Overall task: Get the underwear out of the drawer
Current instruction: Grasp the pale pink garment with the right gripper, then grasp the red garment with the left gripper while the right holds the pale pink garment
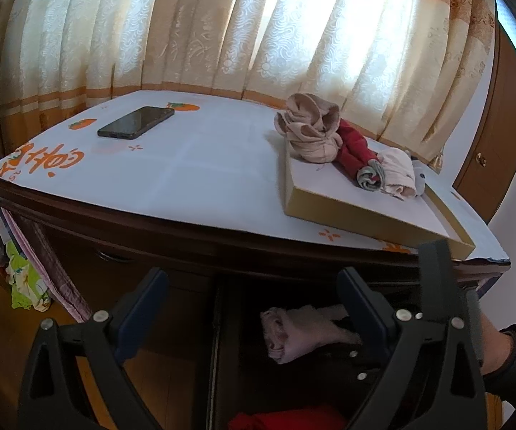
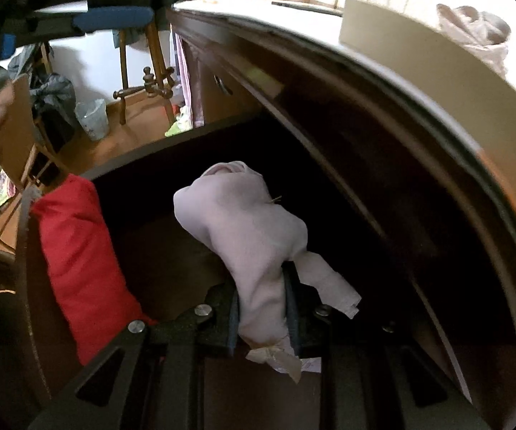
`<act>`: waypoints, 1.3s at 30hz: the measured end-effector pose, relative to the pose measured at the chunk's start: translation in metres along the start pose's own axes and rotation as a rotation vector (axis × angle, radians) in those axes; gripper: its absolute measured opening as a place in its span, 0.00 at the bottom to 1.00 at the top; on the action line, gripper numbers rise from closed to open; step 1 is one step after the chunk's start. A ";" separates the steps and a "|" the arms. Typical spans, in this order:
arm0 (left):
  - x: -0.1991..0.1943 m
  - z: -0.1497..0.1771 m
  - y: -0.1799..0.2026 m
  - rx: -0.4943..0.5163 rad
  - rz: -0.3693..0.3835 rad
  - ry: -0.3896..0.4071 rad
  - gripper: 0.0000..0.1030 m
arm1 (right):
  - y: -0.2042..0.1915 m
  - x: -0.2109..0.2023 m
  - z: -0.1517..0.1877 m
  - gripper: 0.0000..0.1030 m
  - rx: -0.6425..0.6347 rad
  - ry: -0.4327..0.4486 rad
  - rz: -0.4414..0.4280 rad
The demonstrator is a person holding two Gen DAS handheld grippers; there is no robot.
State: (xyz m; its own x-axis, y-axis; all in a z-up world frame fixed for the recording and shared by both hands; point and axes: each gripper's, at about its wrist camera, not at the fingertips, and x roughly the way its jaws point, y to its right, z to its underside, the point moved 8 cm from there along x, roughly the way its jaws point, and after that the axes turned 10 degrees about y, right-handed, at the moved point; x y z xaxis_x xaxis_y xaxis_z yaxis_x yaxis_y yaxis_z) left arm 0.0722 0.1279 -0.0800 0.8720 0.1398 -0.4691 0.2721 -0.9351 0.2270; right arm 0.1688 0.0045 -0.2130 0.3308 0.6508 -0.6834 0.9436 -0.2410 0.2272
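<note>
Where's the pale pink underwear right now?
The pale pink underwear is clamped in the right gripper inside the open drawer, right of the red garment, below the desk edge.

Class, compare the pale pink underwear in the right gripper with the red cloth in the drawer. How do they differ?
The pink underwear is pale; the red cloth is bright. The pink underwear is clamped in the right gripper; the red cloth lies ungripped at the drawer side. Both are soft fabric bundles.
</note>
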 end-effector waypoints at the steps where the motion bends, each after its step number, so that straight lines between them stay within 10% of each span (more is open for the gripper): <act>1: 0.000 0.000 0.000 0.002 0.000 -0.001 0.94 | 0.001 -0.005 0.000 0.23 0.005 0.007 0.002; 30: -0.014 0.033 0.051 0.192 0.106 -0.073 0.94 | 0.014 -0.064 -0.001 0.23 0.164 0.174 0.068; 39: -0.011 0.074 0.076 0.368 0.233 -0.271 0.92 | 0.023 -0.078 0.004 0.23 0.195 0.199 0.081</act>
State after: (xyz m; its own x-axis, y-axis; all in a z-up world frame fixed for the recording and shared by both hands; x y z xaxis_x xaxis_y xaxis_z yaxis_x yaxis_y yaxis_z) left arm 0.0534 0.0316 -0.1211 0.7422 -0.1294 -0.6576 -0.1204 -0.9910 0.0592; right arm 0.1641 -0.0548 -0.1568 0.4201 0.7475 -0.5145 0.8992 -0.4193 0.1250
